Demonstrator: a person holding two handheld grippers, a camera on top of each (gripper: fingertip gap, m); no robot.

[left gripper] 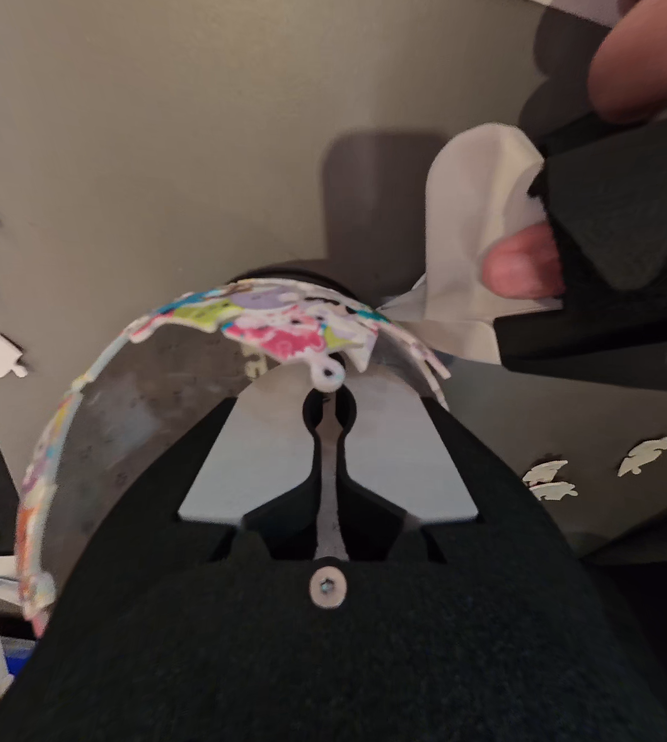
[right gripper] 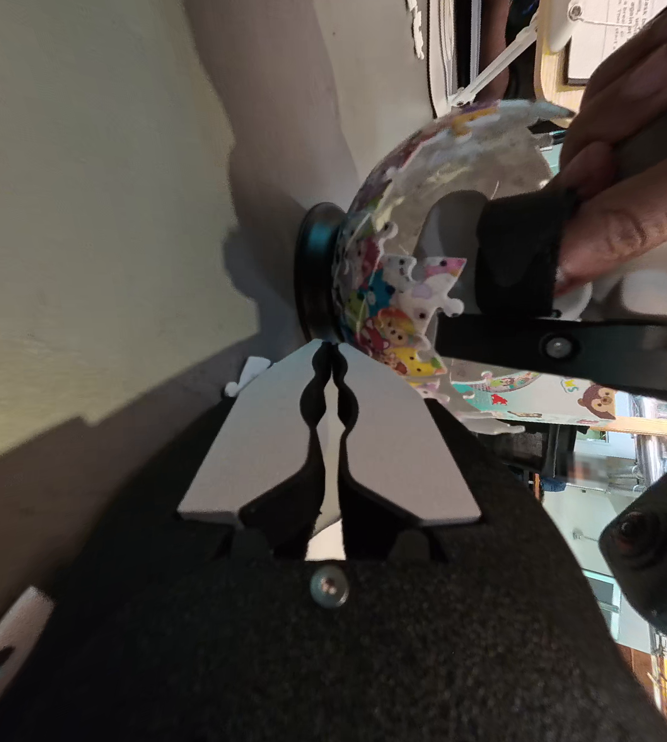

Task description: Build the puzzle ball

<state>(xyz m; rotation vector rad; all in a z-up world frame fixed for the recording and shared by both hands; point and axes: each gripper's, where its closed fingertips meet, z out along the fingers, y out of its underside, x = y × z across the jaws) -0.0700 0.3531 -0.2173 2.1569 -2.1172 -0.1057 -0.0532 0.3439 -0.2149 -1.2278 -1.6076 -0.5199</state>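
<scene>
Colourful ball [left gripper: 271, 317] sits half-built on its black stand [right gripper: 315, 273] on the table — left gripper [left gripper: 328, 405] pinches a piece at its edge, right gripper [right gripper: 329, 353] clenched empty — press gently.

Grey-beige tabletop [left gripper: 163, 120], shadowed in patches; beyond its edge, white lamp arm [right gripper: 496, 60], wooden board [right gripper: 637, 423], bright shelving [right gripper: 621, 473].

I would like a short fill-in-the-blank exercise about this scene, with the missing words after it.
1. The puzzle ball is only partly built and sits on a round ____ stand.
2. The left gripper is shut on a piece at the ball's ____.
3. Loose pieces lie on the ____.

Missing words: black; edge; table
</scene>
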